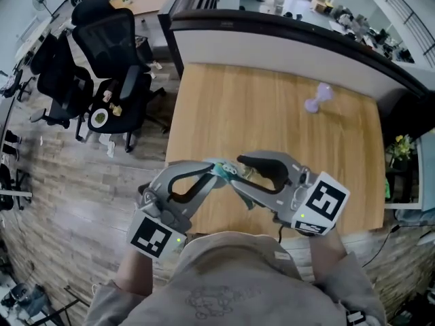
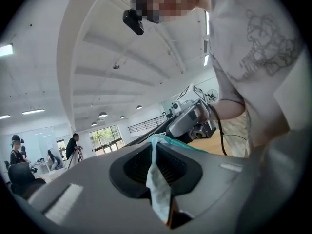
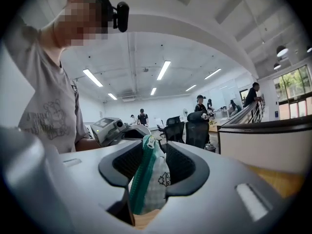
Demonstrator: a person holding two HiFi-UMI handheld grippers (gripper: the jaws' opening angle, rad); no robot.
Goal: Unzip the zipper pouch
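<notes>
The left gripper point(image 2: 155, 152) clamps the zipper pouch point(image 3: 155, 182) from 8 o'clock; the right gripper point(image 3: 152, 150), jaws closing around it from 4 o'clock, should seat squarely on the zipper point(image 3: 138, 182) before tugging.

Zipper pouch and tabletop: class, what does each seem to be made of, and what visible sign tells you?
Zipper pouch: apparently soft fabric, matte, pale with a small print and a teal zipper band; it creases and hangs limp. Tabletop: light wood or wood-look laminate, smooth; straight grain lines show, but which of the two cannot be told.
</notes>
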